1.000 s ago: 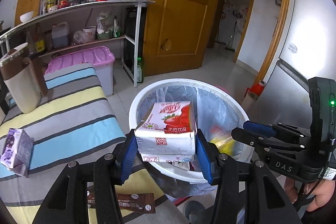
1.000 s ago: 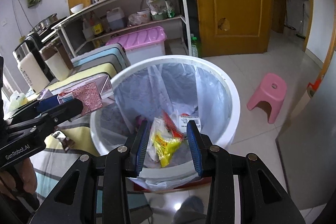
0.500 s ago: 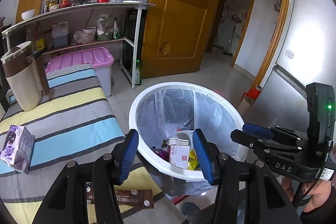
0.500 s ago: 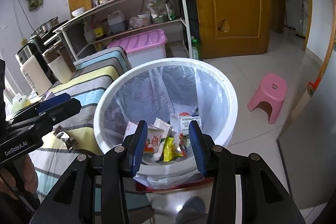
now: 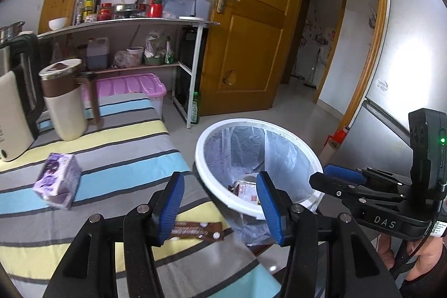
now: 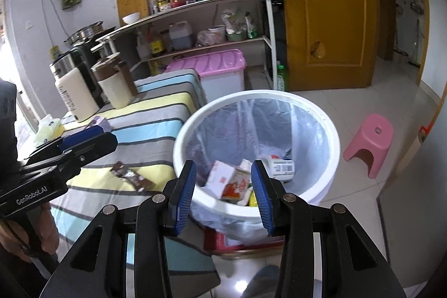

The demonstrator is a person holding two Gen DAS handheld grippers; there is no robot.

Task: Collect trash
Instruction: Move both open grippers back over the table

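Both grippers are seen empty. The left gripper [image 5: 219, 203] has its jaws wide apart, with nothing between them. The jaws of the right gripper [image 6: 223, 193] have just been opening and also hold nothing.

The step in hand is judged to be the return to the worktop [image 5: 117, 158] after a drop into the bin. Two pieces of trash are still seen on the striped cloth: a brown wrapper [image 5: 195, 231], lying flat near the edge just below the left jaws, and a purple carton [image 5: 57, 182] further to the left, tilted on one corner. For the next move, the left gripper must be lowered over the wrapper; a thin flat thing is probably hard to pinch.

Further away stands the white bin [image 6: 331, 155] with its clear bag, where cartons and a small bottle are already collected.

"DAS" is read on the right gripper's body and "GenRobot.AI" on the left one. The print on the cartons is too small to be read.
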